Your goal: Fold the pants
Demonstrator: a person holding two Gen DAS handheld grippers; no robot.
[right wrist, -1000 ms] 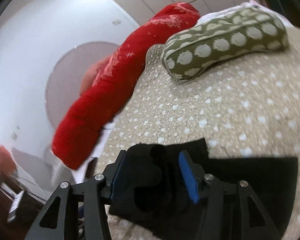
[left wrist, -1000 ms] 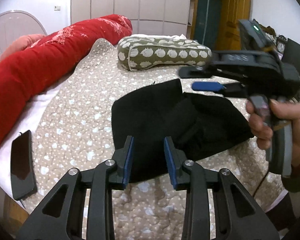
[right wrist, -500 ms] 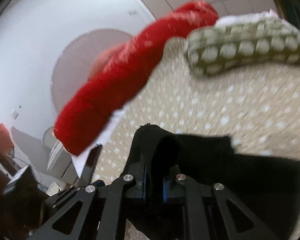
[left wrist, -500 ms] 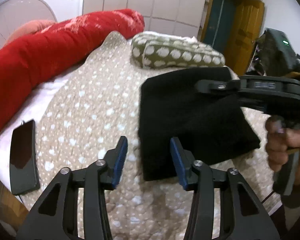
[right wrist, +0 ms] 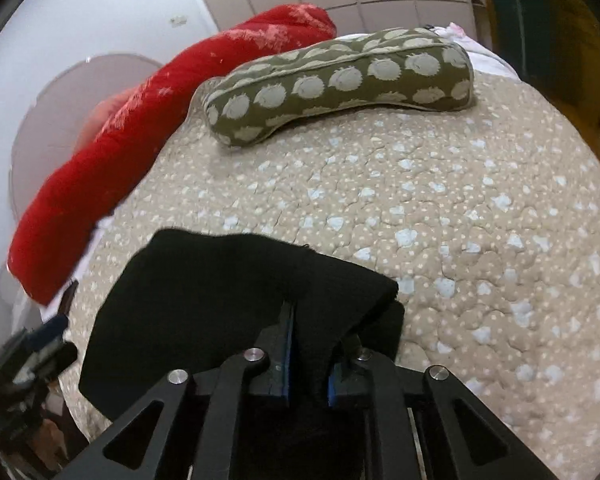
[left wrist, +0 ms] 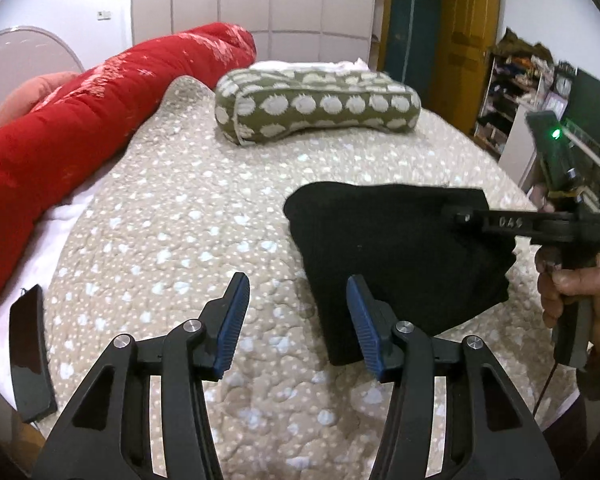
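Note:
The black pants (left wrist: 392, 248) lie folded into a compact block on the spotted beige bedspread (left wrist: 204, 216), right of centre. My left gripper (left wrist: 296, 320) is open and empty, hovering just left of the pants' near edge. My right gripper (right wrist: 308, 356) is shut on the pants (right wrist: 220, 292), pinching a fold of the upper layer at the right edge. In the left wrist view the right gripper (left wrist: 460, 216) reaches in from the right over the pants.
A green pillow with white spots (left wrist: 316, 104) lies at the back of the bed. A red rolled quilt (left wrist: 80, 120) runs along the left side. A black phone (left wrist: 30, 352) lies at the near left edge. A wardrobe and a wooden door stand behind.
My right gripper closed on the pants' fold and carried it over to the right. My left gripper opened wider and shifted left, off the pants.

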